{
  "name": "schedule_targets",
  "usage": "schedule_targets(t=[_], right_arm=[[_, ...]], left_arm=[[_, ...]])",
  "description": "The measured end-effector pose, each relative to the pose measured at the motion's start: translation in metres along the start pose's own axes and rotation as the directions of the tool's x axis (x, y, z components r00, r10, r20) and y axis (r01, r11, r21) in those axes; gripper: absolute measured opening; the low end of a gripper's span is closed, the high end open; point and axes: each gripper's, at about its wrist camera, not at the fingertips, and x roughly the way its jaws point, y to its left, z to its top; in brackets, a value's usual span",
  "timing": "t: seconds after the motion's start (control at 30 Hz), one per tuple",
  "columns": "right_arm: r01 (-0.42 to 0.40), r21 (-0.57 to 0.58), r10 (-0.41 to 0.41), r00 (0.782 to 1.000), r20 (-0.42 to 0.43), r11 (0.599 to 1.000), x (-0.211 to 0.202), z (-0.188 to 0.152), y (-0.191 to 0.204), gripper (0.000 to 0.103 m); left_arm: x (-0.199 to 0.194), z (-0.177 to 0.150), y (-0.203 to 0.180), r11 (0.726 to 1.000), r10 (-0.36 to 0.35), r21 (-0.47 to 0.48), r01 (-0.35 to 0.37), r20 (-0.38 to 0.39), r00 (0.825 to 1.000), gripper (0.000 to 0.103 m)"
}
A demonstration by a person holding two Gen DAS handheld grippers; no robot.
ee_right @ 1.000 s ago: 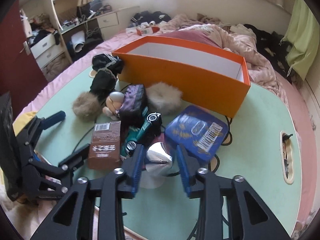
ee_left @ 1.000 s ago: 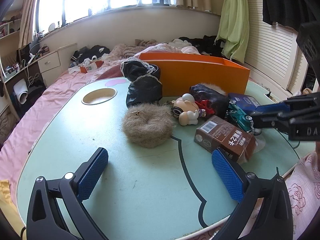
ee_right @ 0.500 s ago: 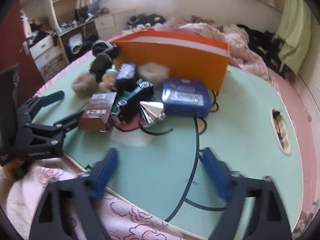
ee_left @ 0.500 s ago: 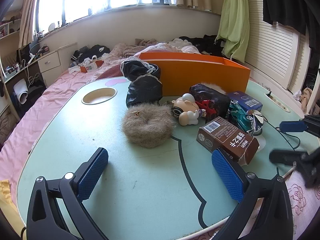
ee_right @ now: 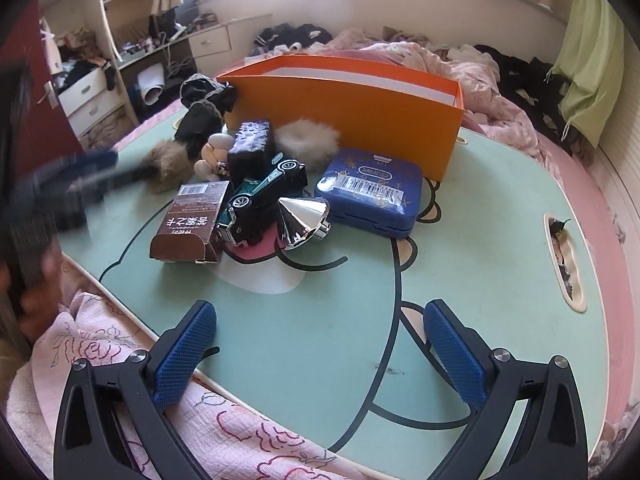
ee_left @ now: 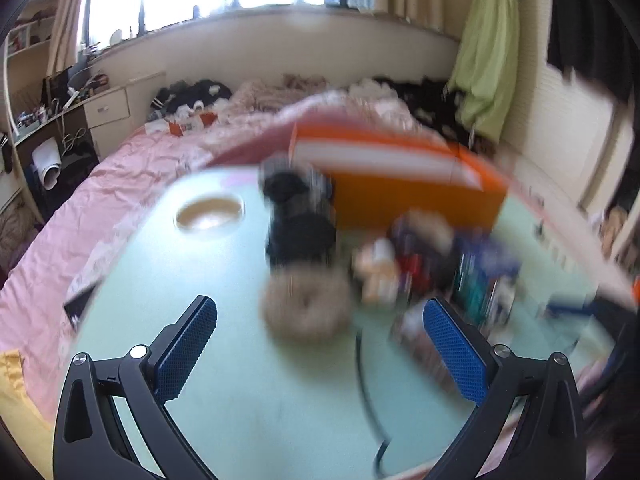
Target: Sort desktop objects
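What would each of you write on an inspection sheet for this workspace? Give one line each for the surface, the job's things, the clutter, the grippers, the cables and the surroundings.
Surface: mint-green cartoon-print table resting on a bed.
Job's things: orange box open at the back; before it a blue tin, chrome cone, green toy car, brown carton, dark pouch, white pom-pom, brown pom-pom, small doll.
Clutter: black garments beside the box.
Grippers: left gripper open, empty, view blurred; right gripper open, empty, at the near table edge.
Cables: nothing seen on the table.
Surroundings: pink bedding, green curtain, drawers.
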Motion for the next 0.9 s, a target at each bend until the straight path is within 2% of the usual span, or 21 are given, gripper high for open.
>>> schedule_targets(t=[0.1,0.2,0.33,0.4,0.53,0.7,0.9], right_arm=[[0.000,0.000,0.000,1.000,0.000,1.000,0.000,0.000,0.000,0.103],[0.000,0.001,0.000,1.000,0.001,1.000,0.000,0.000,0.000,0.103],[-0.001,0.001,0.001,1.000,0.003,1.000,0.000,0.000,0.000,0.103],[-0.001,0.001,0.001,1.000,0.003,1.000,0.000,0.000,0.000,0.103],[0.000,0.002,0.000,1.000,0.004,1.000,0.000,0.001,-0.001,0.103],[0.000,0.003,0.000,1.000,0.004,1.000,0.000,0.001,-0.001,0.103],[0.000,0.004,0.000,1.000,0.005,1.000,0.001,0.001,-0.001,0.103]], left_arm=[[-0.003,0.041,-0.001,0.999,0.014,-0.042,-0.012,0.042,0.999,0.103],[0.014,0.078,-0.008,0.999,0.016,-0.044,-0.016,-0.011,1.000,0.103],[0.049,0.111,-0.022,0.999,0.016,-0.030,-0.019,-0.097,0.995,0.103],[0.062,0.118,-0.030,1.000,0.027,-0.009,-0.029,-0.108,0.994,0.103],[0.089,0.129,-0.046,0.992,0.109,0.073,-0.102,-0.098,0.989,0.103],[0.111,0.132,-0.047,0.999,0.043,0.033,-0.038,-0.172,0.984,0.103],[0.113,0.134,-0.051,0.999,0.048,0.030,-0.043,-0.174,0.984,0.103]])
